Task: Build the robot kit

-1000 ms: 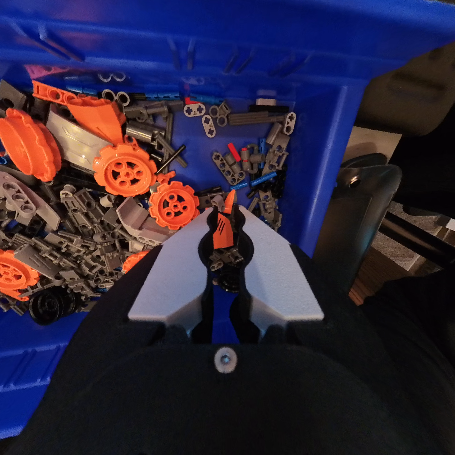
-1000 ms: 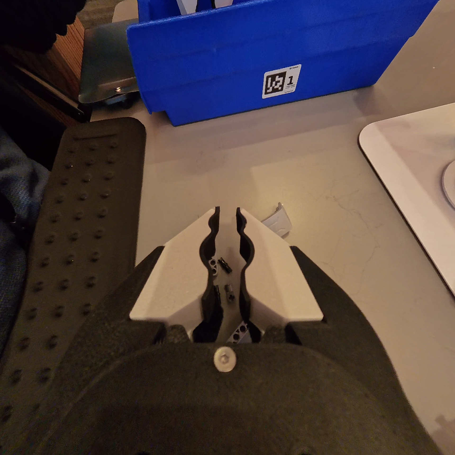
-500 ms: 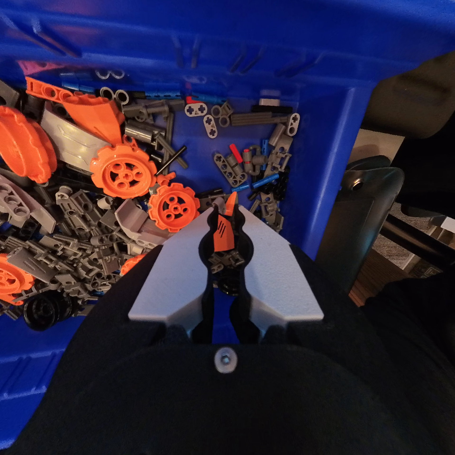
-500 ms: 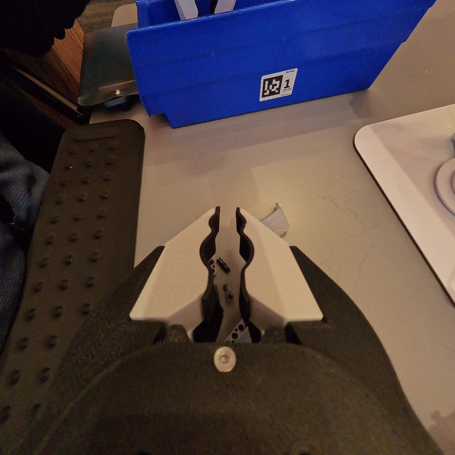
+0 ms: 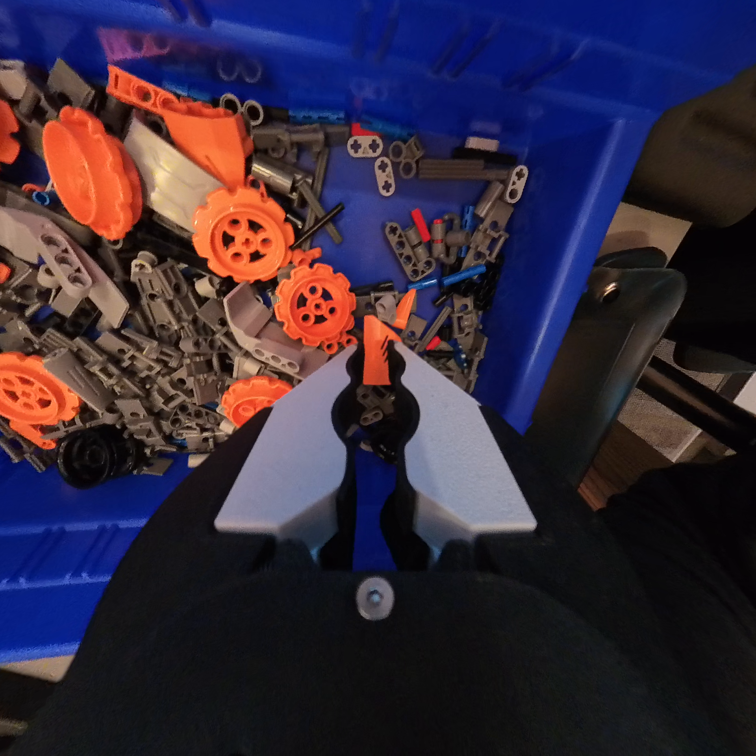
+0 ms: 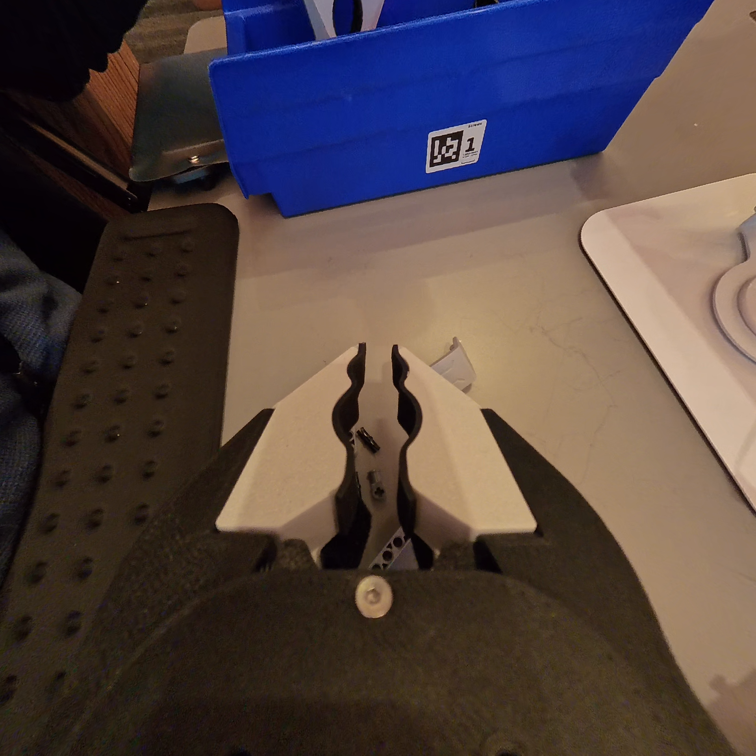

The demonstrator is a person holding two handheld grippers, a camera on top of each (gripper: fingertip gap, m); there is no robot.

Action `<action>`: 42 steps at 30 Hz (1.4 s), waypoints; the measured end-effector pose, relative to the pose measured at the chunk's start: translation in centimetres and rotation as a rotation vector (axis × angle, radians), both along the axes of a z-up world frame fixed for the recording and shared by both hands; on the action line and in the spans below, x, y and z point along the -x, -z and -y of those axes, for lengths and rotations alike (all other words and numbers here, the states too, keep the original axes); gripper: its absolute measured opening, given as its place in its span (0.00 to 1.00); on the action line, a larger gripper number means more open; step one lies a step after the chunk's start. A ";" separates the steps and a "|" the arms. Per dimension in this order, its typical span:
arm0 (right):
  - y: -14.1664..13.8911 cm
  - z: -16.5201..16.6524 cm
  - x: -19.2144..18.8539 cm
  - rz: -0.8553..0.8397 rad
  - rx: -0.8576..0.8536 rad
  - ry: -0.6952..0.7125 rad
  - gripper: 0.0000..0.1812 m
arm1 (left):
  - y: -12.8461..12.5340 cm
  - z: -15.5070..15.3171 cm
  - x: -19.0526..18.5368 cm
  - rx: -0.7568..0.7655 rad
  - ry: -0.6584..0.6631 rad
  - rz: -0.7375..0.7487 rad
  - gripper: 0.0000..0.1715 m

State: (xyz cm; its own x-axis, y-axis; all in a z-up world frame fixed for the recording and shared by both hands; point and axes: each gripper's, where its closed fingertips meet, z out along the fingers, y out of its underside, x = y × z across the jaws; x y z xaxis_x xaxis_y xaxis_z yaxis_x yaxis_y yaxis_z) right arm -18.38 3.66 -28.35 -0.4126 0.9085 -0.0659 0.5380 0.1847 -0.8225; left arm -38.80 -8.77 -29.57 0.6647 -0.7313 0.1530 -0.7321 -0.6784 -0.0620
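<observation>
Left tool (image 5: 376, 347) pinched narrow on an orange pointed piece (image 5: 374, 362), tip poking out past the fingertips. Held over the near right corner of a blue bin (image 5: 572, 184), apparently clear of the loose parts below. Just beyond it, a smaller orange spike (image 5: 405, 307) and 2 orange toothed wheels (image 5: 243, 237); to the left, a heap of grey connectors (image 5: 163, 368) and a black wheel (image 5: 94, 456).

Right tool (image 6: 376, 349) set narrow with a slim gap, gripping nothing, low over the grey counter (image 6: 409, 266). Seen through the gap, lying on the counter: 2 small dark pins (image 6: 368, 439) and a grey holed beam (image 6: 390, 548). Just beside its right fingertip, a pale grey panel piece (image 6: 456, 364). Alongside on the left, a black studded mat (image 6: 135, 368); well apart on the right, a white board (image 6: 675, 307).
</observation>
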 end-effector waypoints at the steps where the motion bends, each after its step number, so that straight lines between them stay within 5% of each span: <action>1: 0.0 0.0 0.0 0.002 0.001 0.000 0.05 | 0.0 0.1 0.2 0.004 -0.006 0.000 0.05; 25: 0.7 -0.6 0.0 0.018 0.040 0.017 0.05 | 1.7 2.3 0.0 0.149 0.013 -0.045 0.10; 30: 0.7 -0.8 0.0 0.019 0.044 0.022 0.05 | 2.1 1.8 0.0 0.115 0.050 -0.070 0.00; 42: 1.1 -1.0 0.1 0.029 0.052 0.029 0.05 | 2.3 -1.0 1.9 -0.016 0.009 -0.147 0.00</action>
State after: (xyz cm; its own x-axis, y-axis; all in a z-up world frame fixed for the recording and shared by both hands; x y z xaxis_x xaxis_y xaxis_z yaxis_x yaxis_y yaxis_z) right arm -18.48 4.62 -29.41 -0.3833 0.9152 -0.1247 0.5661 0.1261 -0.8146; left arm -40.70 -7.75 -31.87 0.6725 -0.7389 0.0427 -0.7401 -0.6715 0.0355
